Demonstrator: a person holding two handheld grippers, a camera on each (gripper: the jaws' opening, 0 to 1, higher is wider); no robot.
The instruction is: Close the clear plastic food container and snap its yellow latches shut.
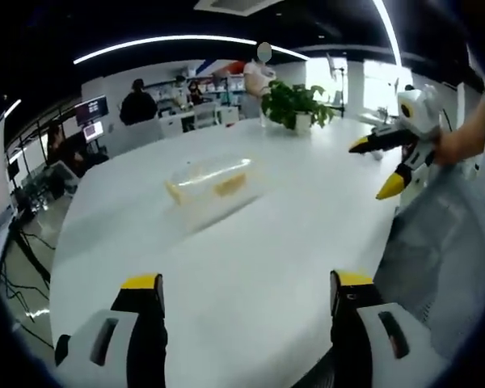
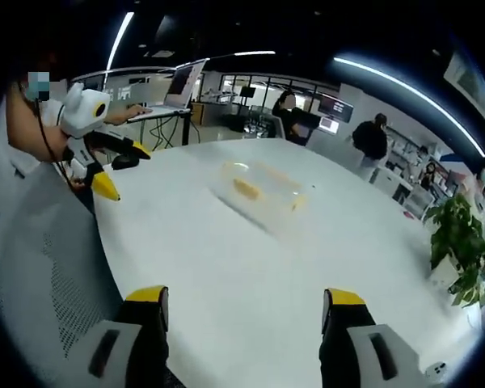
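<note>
The clear plastic food container (image 1: 214,187) lies on the white table (image 1: 250,259), with yellow latches showing at its sides; blur hides whether the lid sits fully down. In the left gripper view my left gripper (image 1: 246,283) is open, well short of the container, nothing between its jaws. My right gripper (image 1: 375,166) comes in from the right, held in a hand above the table edge, jaws apart. In the right gripper view the container (image 2: 263,194) sits mid-table, beyond the open right gripper (image 2: 246,297). The left gripper (image 2: 123,170) hangs open at the left.
A potted plant (image 1: 295,105) stands at the table's far side, also the plant (image 2: 461,242). A grey mesh chair back (image 1: 436,242) is by the near edge. A laptop (image 2: 178,89) sits on a stand behind. People sit at desks in the background.
</note>
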